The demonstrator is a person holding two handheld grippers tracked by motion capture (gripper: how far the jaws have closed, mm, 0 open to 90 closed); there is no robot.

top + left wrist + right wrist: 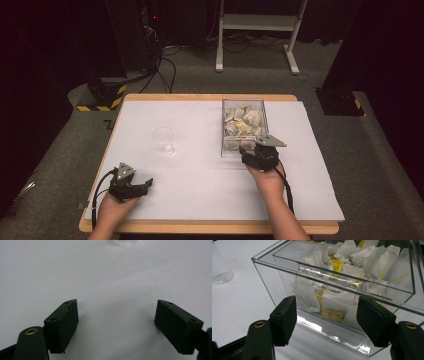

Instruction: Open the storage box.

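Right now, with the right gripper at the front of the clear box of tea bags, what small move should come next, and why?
Probably ease the right gripper forward into the cut-out in the front wall of the clear box. Its fingers stand open just short of that wall, with nothing between them, and a tea bag with a yellow tag lies right behind the opening.

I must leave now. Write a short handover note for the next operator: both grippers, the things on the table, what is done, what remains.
Left gripper: open, holding nothing, low over the white table cover, near the front left edge.
Right gripper: open, nothing between its fingers, facing the near wall of the clear box.
The box holds many tea bags, white with yellow tags.
An empty clear cup stands upright left of the box.
Done: nothing moved out, as far as visible.
Left: probably take a tea bag from the box, perhaps to the cup.
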